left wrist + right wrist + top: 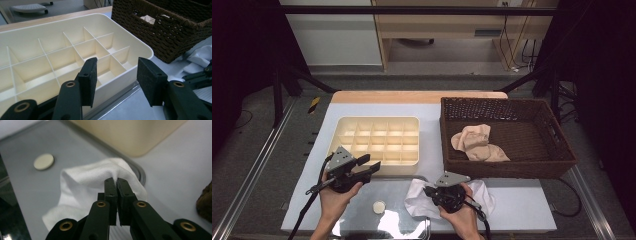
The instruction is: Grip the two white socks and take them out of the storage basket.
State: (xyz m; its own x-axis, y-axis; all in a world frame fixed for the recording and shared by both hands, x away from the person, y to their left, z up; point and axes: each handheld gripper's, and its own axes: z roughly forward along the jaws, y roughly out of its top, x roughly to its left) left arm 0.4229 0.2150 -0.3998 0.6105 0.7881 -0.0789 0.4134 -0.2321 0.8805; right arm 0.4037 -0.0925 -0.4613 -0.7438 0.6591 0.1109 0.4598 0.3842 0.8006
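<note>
Pale grey tabletop (522, 210) with a wooden far edge lies in front of you, and beyond it a floor, a white cabinet and a wooden desk. On the table's left half sits a cream divider tray (377, 122), its square compartments bare. To its right stands a dark woven basket (557, 150) holding a bundle of beige cloth (477, 142).

Your right gripper (428, 191) is down at the near edge, just in front of the basket, and its jaws are clenched on a fold of the white cloth (417, 202); in the right gripper view the pads (110, 188) pinch a raised ridge of the fabric (85, 185), pulling it up off the table while the rest spreads below and behind. A small round cream disc (378, 206) lies on the table left of that cloth, apart from it.

Your left gripper (368, 166) hangs over the near left corner of the tray with its jaws apart and nothing between them; in the left gripper view the two pads (88, 80) frame the tray's (140, 50) near compartments, and the basket (175, 37) rises behind.
</note>
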